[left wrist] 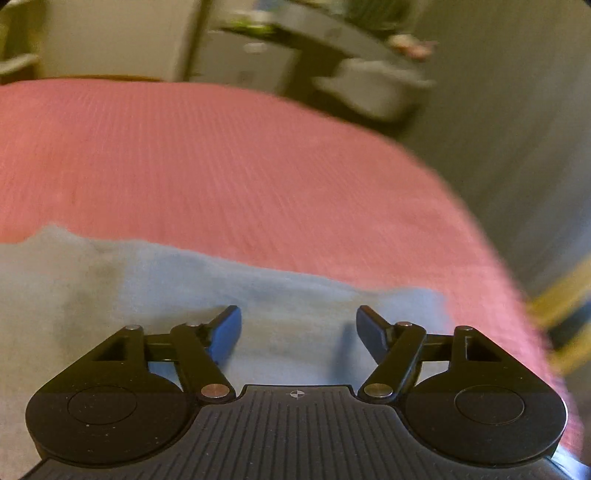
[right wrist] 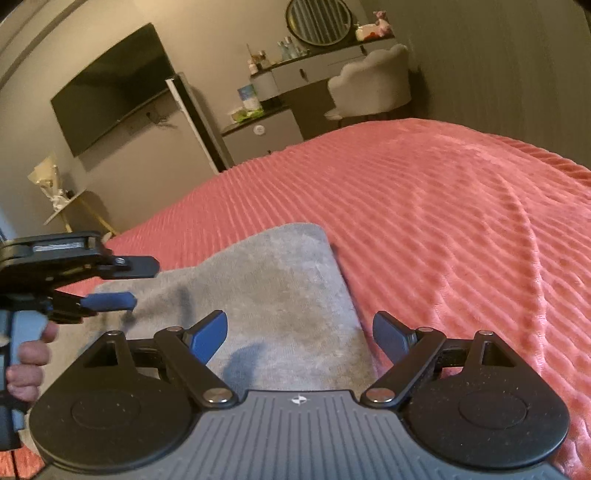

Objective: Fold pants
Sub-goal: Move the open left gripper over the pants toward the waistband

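The grey pants [right wrist: 273, 295] lie folded in a flat stack on the pink ribbed bedspread [right wrist: 461, 221]. In the left wrist view the pants [left wrist: 155, 295] fill the lower left, blurred by motion. My left gripper [left wrist: 299, 332] is open and empty just above the fabric; it also shows from the side in the right wrist view [right wrist: 110, 301], over the stack's left part. My right gripper [right wrist: 300, 338] is open and empty above the near end of the stack, its right finger over the stack's right edge.
Beyond the bed stand a wall-mounted TV [right wrist: 110, 88], a small fridge [right wrist: 192, 125], a vanity desk with bottles and a round mirror [right wrist: 317, 20], and a white chair [right wrist: 369, 88]. A gold-legged side table [right wrist: 70, 206] stands at the left. The bedspread spreads wide to the right.
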Demonstrator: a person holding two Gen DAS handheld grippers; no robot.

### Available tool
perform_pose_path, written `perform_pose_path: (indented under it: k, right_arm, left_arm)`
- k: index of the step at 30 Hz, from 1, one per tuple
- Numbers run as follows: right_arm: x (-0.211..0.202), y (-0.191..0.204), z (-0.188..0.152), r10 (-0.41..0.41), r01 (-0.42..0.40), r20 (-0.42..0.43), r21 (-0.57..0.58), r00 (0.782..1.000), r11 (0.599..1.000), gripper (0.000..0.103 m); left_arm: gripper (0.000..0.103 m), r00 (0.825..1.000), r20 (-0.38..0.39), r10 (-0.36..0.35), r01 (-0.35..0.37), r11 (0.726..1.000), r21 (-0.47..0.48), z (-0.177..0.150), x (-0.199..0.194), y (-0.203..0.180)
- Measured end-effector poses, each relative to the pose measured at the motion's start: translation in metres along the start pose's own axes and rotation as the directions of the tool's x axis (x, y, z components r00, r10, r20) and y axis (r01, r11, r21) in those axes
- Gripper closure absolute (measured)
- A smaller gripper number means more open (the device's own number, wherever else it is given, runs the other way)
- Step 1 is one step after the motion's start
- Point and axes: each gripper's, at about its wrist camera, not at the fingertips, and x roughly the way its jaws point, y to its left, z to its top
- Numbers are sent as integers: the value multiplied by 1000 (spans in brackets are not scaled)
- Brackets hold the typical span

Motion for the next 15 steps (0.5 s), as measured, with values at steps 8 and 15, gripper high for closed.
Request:
perform_pose_path:
  k: [8,15]
  right_arm:
    - [4,-13,2,-41,42,-10,60,999,997,17]
    - [0,-12,2,-33,33,0,73,999,997,17]
  left_arm:
    - [19,1000,10,-19,18,995,98,-26,-52,-12]
    - [32,980,-194,-52,97,968,229,-101,-62,-21]
